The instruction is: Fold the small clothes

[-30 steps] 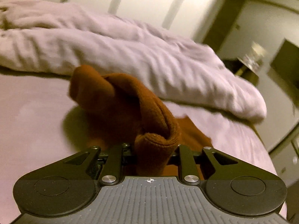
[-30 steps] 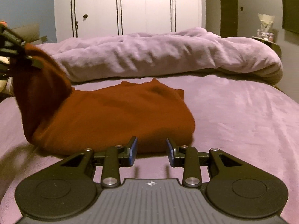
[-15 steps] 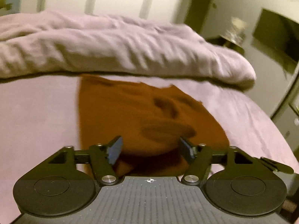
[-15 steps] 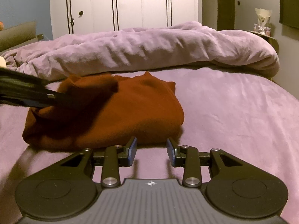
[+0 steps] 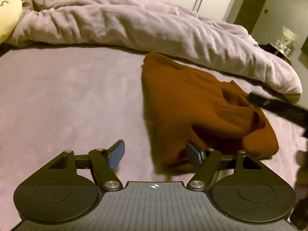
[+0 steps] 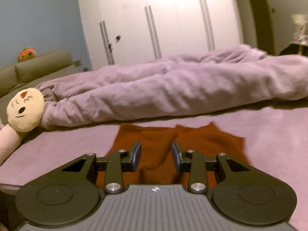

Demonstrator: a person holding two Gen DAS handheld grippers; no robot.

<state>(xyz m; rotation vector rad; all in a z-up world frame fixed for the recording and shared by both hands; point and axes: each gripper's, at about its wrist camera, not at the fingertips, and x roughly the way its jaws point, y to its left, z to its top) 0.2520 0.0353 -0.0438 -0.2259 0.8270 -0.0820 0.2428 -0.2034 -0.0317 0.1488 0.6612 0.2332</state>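
A rust-brown garment [image 5: 202, 107] lies folded flat on the purple bed sheet [image 5: 67, 100]. My left gripper [image 5: 155, 153] is open and empty, just off the garment's near left corner; its right finger [image 5: 193, 153] overlaps the cloth's edge. In the right wrist view the garment [image 6: 207, 140] lies under and ahead of my right gripper [image 6: 156, 156], which is open and empty, low over the cloth. The right gripper also shows as a dark blurred shape [image 5: 277, 107] at the garment's far right in the left wrist view.
A bunched lilac duvet [image 6: 173, 88] runs across the back of the bed. A cream plush doll head [image 6: 24, 111] lies at the left. White wardrobe doors [image 6: 163, 23] stand behind. A nightstand with a glass item [image 5: 284, 42] is at the far right.
My left gripper let go of the garment's lifted end, opened and drew back to the left. The cloth now lies flat. My right gripper moved forward and up over the garment.
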